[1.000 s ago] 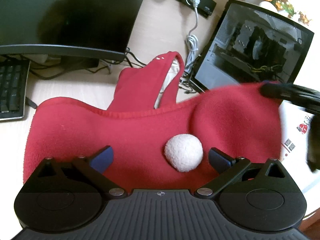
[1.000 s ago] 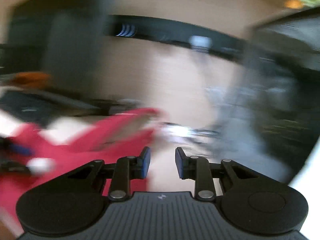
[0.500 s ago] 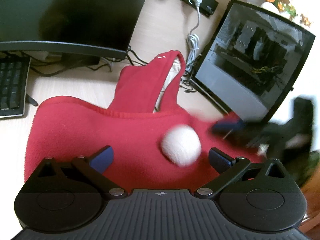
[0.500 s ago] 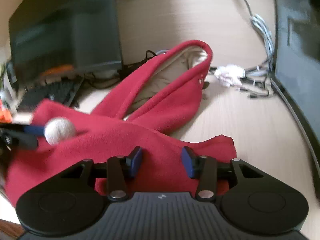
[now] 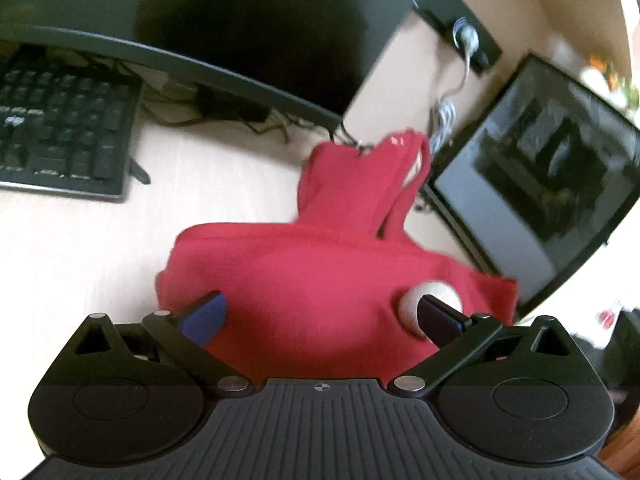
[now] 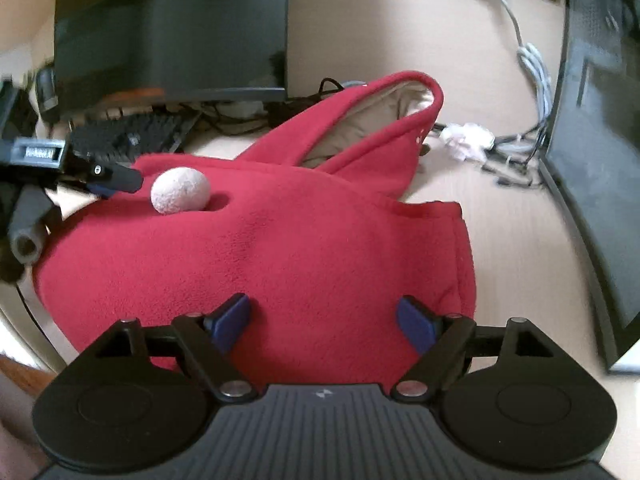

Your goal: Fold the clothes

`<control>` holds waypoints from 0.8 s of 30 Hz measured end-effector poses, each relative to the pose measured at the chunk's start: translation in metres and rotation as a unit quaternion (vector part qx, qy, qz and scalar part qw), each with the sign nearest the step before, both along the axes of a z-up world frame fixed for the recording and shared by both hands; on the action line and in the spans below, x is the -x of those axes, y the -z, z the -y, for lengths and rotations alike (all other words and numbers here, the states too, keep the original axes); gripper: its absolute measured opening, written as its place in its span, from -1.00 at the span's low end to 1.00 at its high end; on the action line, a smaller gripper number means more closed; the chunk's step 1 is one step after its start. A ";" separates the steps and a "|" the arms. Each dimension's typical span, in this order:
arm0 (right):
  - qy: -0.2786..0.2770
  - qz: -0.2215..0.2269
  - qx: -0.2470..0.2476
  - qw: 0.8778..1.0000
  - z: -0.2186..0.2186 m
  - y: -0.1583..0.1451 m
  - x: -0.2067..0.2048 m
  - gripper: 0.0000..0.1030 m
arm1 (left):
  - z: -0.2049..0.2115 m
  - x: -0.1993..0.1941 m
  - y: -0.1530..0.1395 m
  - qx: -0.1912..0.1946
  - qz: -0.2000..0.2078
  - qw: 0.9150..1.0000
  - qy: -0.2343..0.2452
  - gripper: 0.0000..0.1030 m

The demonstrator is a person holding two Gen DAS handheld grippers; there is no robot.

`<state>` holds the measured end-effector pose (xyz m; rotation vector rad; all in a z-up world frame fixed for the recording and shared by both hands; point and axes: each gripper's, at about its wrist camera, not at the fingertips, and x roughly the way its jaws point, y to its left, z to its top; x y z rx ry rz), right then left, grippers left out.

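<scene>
A red fleece hooded garment (image 5: 320,280) lies folded on the pale desk, hood pointing away, with a white pompom (image 5: 434,300) on top. My left gripper (image 5: 320,316) is open just above its near edge, empty. In the right wrist view the garment (image 6: 300,248) fills the middle, its hood lining beige (image 6: 376,120), the pompom (image 6: 180,190) at its left. My right gripper (image 6: 324,320) is open over the near edge, empty. The left gripper's fingers (image 6: 116,178) show beside the pompom at the left.
A black monitor (image 5: 200,20) and keyboard (image 5: 60,128) stand behind the garment on the left. A PC case with a glass side (image 5: 540,184) stands on the right. Cables (image 6: 528,64) and a power strip (image 5: 460,32) lie at the back.
My right gripper let go of the garment's raised side, which now lies folded over, and opened wide. The left gripper view shifted left. The pompom now sits by the left gripper's right finger.
</scene>
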<state>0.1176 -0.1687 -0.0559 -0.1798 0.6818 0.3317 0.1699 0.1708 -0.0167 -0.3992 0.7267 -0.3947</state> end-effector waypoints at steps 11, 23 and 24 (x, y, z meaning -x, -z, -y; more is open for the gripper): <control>0.061 -0.002 -0.170 0.984 0.042 -0.037 -0.026 0.96 | 0.044 -0.016 -0.041 -0.003 0.031 0.999 0.034 1.00; 0.059 -0.096 -0.128 0.985 0.010 -0.011 -0.074 1.00 | 0.064 -0.063 -0.004 -0.068 -0.057 0.996 0.000 1.00; 0.058 -0.089 -0.140 0.984 0.014 -0.016 -0.067 1.00 | 0.064 -0.063 -0.004 -0.068 -0.056 0.996 0.000 1.00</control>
